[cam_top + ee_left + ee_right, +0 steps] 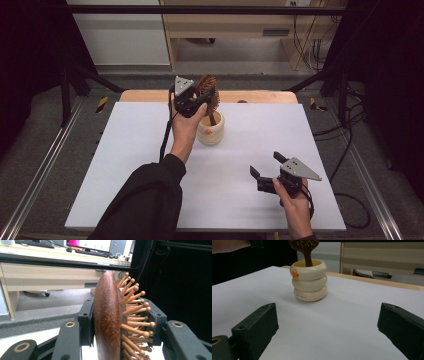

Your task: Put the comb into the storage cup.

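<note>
Hairbrush (207,90): a wooden paddle brush with ball-tipped wooden pins, standing upright with its handle down inside the cream ringed cup (210,130), which sits on the white counter (125,165) towards the far edge. I have the left tongs (202,100) clenched on the brush head; in the left gripper view one jaw bears on the smooth back (106,322) and the other on the pin side (135,315), so the grip is across the thickness. In the right gripper view the handle (307,258) enters the cup's mouth, and the cup (309,281) stands level with an orange mark on its top ring. I cannot tell whether the handle tip rests on the bottom of the cup.

Right tongs (267,167) are released, jaws spread wide, hovering low over the near right of the counter, well apart from the cup and pointed towards it.

Judgement: the step in hand is at the cup itself, either seating the brush or drawing it out. Next move must run straight along the cup's axis; any sideways pull could tip the cup. The right tongs are free to steady it.
</note>
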Demonstrator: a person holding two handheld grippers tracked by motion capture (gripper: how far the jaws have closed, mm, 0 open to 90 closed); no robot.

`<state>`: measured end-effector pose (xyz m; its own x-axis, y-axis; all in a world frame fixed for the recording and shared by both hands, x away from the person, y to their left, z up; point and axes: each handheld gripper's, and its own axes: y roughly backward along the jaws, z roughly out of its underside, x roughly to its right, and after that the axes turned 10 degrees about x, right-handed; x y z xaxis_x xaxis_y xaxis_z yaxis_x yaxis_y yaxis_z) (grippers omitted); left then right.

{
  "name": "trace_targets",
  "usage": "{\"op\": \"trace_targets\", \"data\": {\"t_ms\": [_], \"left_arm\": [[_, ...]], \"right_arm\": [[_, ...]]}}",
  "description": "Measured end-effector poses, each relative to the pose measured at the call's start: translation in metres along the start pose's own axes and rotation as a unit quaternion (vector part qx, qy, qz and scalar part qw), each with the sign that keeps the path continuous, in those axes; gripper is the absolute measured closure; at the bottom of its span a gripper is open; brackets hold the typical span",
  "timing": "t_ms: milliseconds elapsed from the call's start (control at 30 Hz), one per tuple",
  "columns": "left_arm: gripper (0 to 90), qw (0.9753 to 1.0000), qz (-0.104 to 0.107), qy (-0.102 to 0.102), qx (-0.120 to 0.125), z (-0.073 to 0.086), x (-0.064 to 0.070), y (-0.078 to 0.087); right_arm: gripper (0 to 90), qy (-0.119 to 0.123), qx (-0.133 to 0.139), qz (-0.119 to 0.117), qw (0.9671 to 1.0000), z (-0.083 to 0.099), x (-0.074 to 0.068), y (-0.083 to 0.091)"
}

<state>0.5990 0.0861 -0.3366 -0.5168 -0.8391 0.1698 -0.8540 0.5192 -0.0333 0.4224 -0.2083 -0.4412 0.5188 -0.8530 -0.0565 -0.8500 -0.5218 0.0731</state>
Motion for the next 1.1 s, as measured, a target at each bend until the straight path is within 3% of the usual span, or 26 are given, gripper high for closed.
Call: {"op": "trace_targets", "data": {"t_ms": [700,833,1100], "left_arm": [[51.0,0.9999,-0.004,0.008,0.004,0.0052,-0.0038,0.0017],[51.0,1.0000,-0.008,0.002,0.004,0.0064,-0.0028,0.0018],[51.0,0.9998,-0.009,0.015,0.010,0.0103,-0.0064,0.0010]], "right_arm": [[3.3,-0.001,-0.004,-0.004,1.0000,0.0006,-0.0015,-0.0002],[3.2,0.000,-0.001,-0.006,1.0000,0.0002,-0.0014,0.0004],[3.2,0.003,-0.005,-0.010,0.9999,0.0009,-0.0033,-0.0013]]}}
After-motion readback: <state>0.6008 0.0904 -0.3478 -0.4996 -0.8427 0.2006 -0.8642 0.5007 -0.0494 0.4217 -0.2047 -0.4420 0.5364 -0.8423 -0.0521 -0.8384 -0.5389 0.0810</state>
